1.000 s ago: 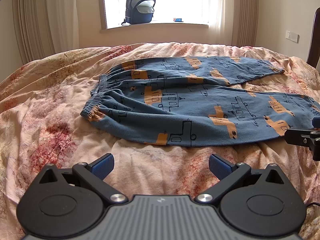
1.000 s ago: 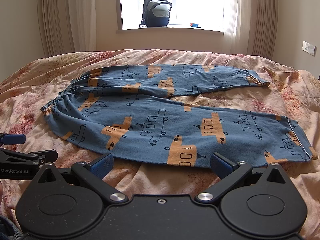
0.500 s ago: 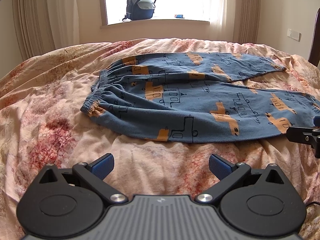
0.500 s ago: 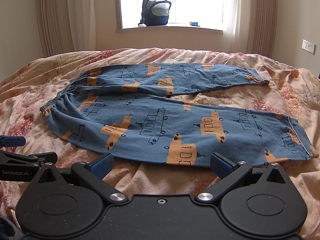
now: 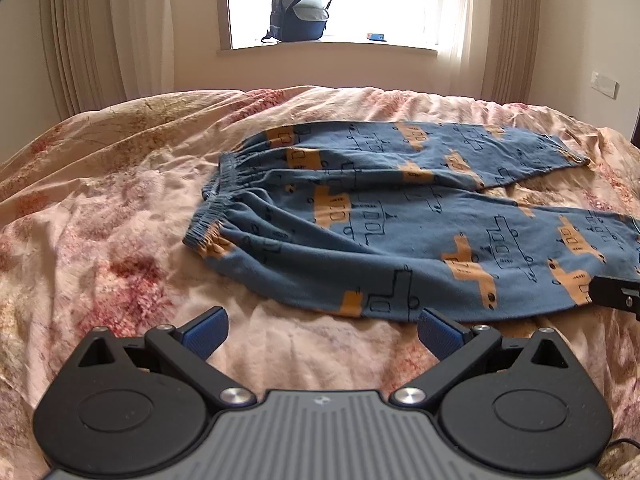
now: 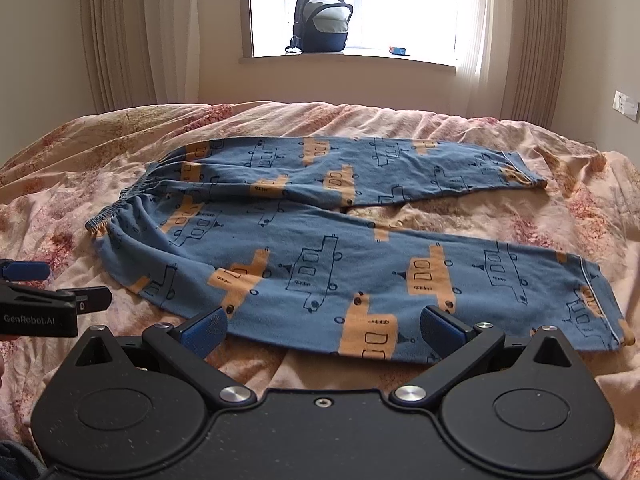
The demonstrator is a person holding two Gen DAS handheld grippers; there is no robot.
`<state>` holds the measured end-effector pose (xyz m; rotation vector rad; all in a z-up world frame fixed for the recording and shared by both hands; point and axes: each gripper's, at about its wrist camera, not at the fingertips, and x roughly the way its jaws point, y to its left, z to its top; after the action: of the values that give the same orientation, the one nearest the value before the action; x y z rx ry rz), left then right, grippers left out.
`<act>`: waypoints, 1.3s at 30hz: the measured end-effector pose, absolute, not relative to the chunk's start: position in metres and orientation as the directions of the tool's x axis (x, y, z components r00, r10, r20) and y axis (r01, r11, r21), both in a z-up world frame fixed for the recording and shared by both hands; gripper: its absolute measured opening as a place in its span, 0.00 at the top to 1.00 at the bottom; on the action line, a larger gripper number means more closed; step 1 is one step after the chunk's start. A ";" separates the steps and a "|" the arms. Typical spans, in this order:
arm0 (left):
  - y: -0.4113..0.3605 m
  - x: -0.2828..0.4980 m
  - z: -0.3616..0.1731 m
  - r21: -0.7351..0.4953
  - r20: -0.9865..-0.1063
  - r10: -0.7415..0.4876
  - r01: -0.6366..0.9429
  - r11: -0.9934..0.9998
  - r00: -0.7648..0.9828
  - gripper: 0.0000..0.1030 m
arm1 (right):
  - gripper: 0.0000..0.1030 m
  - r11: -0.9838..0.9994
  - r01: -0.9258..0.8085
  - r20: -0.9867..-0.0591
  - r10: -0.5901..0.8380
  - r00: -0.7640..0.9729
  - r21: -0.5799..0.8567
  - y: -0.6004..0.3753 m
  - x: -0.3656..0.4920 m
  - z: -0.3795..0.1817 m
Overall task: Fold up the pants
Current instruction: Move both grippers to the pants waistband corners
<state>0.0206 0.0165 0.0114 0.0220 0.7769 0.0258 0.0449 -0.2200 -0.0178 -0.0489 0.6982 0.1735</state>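
Note:
Blue pants (image 5: 400, 232) with orange truck prints lie spread flat on the bed, waistband (image 5: 212, 208) to the left, both legs running right; they also show in the right wrist view (image 6: 320, 248). My left gripper (image 5: 322, 330) is open and empty, hovering just in front of the near leg's lower edge. My right gripper (image 6: 322, 330) is open and empty, its fingertips at the near edge of the near leg. The left gripper shows at the left of the right wrist view (image 6: 52, 300). The far leg's cuff (image 6: 524, 172) lies at the right.
The bed is covered by a wrinkled pink floral quilt (image 5: 100, 240). A dark backpack (image 5: 300, 12) stands on the windowsill behind the bed, with curtains on both sides. A wall switch (image 6: 626, 106) is at the right.
Both grippers have tilted and moved slightly forward and down toward the pants, so the pants sit lower in both views. The jaws stay open. The pants have not moved.

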 end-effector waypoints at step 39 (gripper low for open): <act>0.040 0.295 0.062 0.070 -0.630 -0.040 0.108 0.992 0.776 0.00 | 0.00 0.751 -0.556 -0.407 0.412 0.816 -0.356 -0.189 0.260 0.058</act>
<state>0.2945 0.0402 0.0616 0.1044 0.6785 -0.0807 0.2605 -0.1888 0.0575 -0.4849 0.3145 0.5383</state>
